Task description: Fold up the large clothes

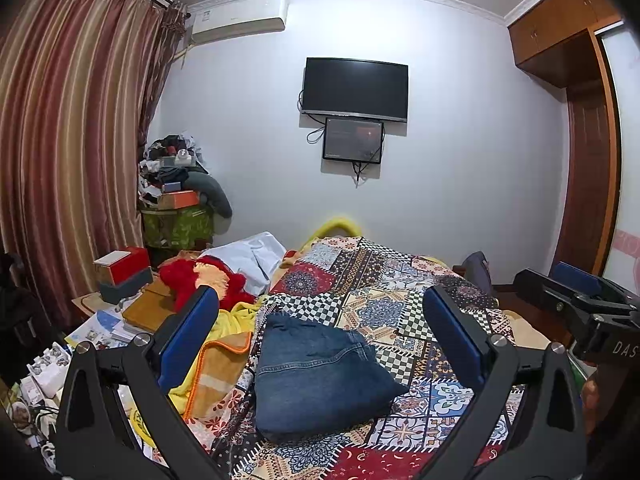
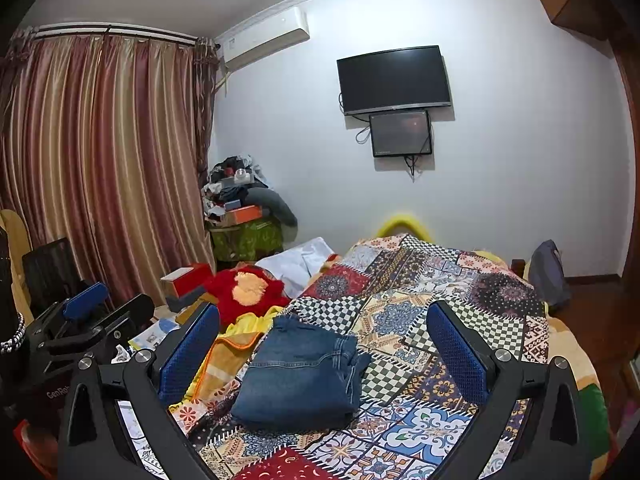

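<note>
A pair of blue jeans (image 1: 320,376) lies folded into a thick stack on the patchwork bedspread (image 1: 400,300); it also shows in the right wrist view (image 2: 300,376). My left gripper (image 1: 320,312) is open and empty, held above and short of the jeans. My right gripper (image 2: 322,320) is open and empty too, raised over the bed (image 2: 440,300) with the jeans between its fingers in view. The right gripper shows at the right edge of the left wrist view (image 1: 576,300). The left gripper shows at the left of the right wrist view (image 2: 86,312).
A red plush toy (image 1: 200,280), a yellow-orange blanket (image 1: 220,360) and a white cloth (image 1: 252,256) lie left of the jeans. Boxes and papers (image 1: 120,276) clutter the bedside. A piled green box (image 1: 176,224) stands by the curtain. A dark bag (image 2: 550,276) sits right of the bed.
</note>
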The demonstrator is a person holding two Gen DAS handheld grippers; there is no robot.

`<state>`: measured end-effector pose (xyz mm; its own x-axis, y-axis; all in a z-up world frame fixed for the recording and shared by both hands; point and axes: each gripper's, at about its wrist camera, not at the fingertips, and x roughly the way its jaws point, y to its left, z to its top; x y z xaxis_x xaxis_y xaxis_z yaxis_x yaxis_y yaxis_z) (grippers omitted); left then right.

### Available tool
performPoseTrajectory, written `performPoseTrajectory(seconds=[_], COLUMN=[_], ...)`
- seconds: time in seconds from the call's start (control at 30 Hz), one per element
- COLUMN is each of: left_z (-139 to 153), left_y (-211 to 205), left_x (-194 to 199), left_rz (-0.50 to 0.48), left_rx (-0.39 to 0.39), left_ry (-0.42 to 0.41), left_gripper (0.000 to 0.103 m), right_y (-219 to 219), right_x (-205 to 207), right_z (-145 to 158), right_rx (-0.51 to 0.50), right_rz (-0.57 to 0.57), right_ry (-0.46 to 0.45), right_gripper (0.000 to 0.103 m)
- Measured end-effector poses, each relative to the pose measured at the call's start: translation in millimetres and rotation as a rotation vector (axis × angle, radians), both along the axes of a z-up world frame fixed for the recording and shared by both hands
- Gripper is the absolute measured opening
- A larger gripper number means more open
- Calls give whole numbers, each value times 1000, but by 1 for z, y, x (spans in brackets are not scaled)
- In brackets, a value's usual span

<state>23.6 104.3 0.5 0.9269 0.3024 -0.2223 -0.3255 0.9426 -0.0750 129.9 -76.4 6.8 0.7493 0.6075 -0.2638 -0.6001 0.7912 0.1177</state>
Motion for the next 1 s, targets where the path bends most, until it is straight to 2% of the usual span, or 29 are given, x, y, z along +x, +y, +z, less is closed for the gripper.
performPoseTrajectory(seconds=[1.0], left_z=[2], left_y=[-2], left_x=[1], left_rz=[-56], left_rx=[-21], left_ry=[-2], left_gripper=[103], right_y=[-3], right_x=[0], right_z=[1], right_rx=[-2], right_rz=[-19], right_ry=[-15], right_gripper=[103])
